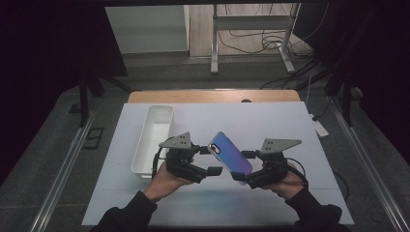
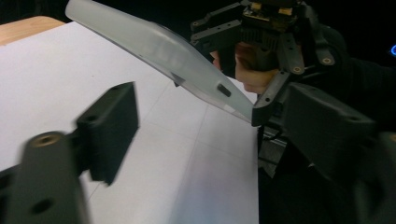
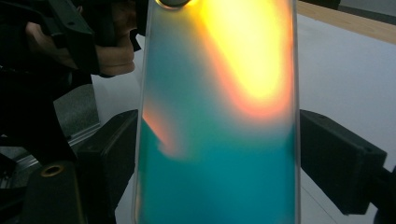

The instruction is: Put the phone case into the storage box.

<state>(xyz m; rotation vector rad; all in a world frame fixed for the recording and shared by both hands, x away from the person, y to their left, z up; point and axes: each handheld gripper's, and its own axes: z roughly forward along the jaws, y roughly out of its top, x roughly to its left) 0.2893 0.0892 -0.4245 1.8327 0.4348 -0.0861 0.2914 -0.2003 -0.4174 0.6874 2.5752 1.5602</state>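
The right gripper (image 1: 241, 166) squeezes a shiny phone case (image 1: 230, 152) by its 2 long sides and holds it up above the white table (image 1: 270, 121). The left gripper (image 1: 208, 159) is just beside the case's top end with its 2 jaws apart, not pressing it. A white bin (image 1: 153, 137) sits left of the case.

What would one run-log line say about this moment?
held: phone case | by: right gripper, jaws on its edges | left gripper: jaws open, beside case | white bin: on table, left
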